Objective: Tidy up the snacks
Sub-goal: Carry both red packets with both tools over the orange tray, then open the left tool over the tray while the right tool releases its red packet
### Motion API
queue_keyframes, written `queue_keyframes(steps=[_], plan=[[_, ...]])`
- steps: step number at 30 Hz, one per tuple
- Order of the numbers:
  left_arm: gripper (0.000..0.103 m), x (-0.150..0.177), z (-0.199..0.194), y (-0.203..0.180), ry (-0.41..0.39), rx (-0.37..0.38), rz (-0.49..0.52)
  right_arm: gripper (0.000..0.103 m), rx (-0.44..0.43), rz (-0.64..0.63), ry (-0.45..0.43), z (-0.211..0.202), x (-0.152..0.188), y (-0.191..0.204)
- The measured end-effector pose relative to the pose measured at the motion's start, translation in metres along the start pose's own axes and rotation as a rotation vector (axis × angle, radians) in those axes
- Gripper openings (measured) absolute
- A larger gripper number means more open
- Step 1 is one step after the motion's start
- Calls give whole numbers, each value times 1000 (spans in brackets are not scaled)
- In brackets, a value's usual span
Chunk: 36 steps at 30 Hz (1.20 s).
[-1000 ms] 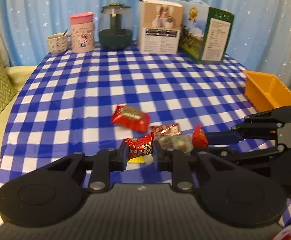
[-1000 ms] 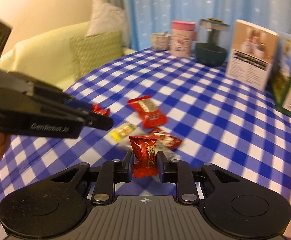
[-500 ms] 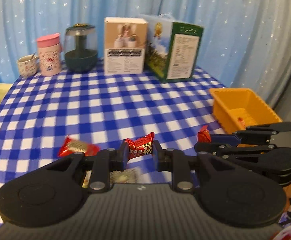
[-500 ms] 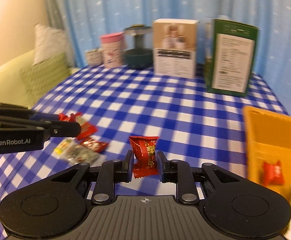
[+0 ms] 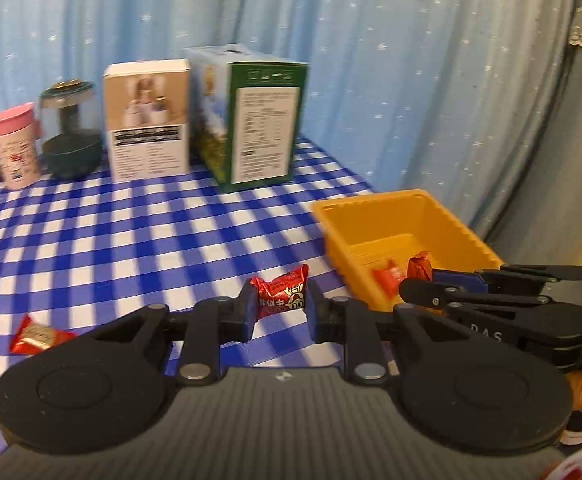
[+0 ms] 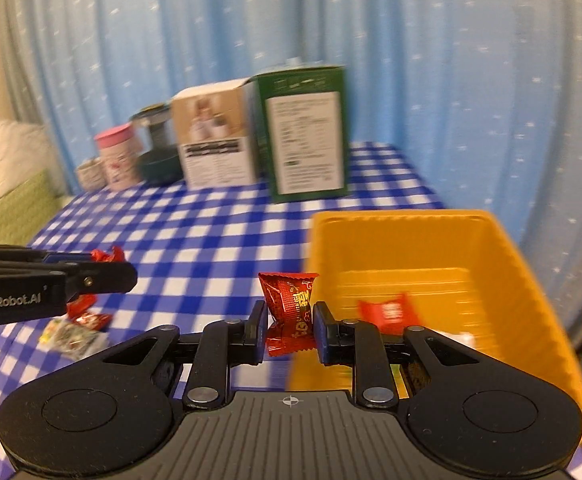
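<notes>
Both clamped candies [image 5: 281, 295] have travelled, seemingly, toward the bin [image 6: 503, 248].

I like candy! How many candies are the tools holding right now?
2. One red candy sits pinched in the left tool; the other red candy in the right tool.

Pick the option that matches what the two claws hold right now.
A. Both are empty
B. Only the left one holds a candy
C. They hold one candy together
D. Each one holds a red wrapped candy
D: the left claw pinches one red wrapped candy, and the right claw pinches another red candy beside the yellow bin.
</notes>
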<state>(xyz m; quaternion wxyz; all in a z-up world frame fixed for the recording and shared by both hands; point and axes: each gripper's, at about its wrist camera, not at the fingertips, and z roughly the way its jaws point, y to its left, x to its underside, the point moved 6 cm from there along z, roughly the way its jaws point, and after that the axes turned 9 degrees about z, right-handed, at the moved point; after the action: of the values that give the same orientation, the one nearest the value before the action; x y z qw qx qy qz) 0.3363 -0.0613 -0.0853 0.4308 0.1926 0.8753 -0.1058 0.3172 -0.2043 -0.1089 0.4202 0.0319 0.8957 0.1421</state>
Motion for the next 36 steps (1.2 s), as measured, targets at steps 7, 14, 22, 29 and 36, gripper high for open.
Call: queue_keyframes(steps=[7, 14, 22, 29, 36], plan=[[22, -12, 13, -43, -14, 74, 41, 25, 117, 98, -42, -25, -3, -54], [22, -15, 29, -82, -6, 138, 76, 25, 204, 158, -66, -46, -1, -96], [22, -16, 48, -115, 17, 196, 98, 25, 232, 198, -66, -51, 1, -116], [23, -14, 57, -122, 33, 205, 107, 25, 232, 213, -63, -48, 0, -118], [38, -9, 61, -116, 53, 204, 100, 25, 231, 229, -64, -47, -1, -119]])
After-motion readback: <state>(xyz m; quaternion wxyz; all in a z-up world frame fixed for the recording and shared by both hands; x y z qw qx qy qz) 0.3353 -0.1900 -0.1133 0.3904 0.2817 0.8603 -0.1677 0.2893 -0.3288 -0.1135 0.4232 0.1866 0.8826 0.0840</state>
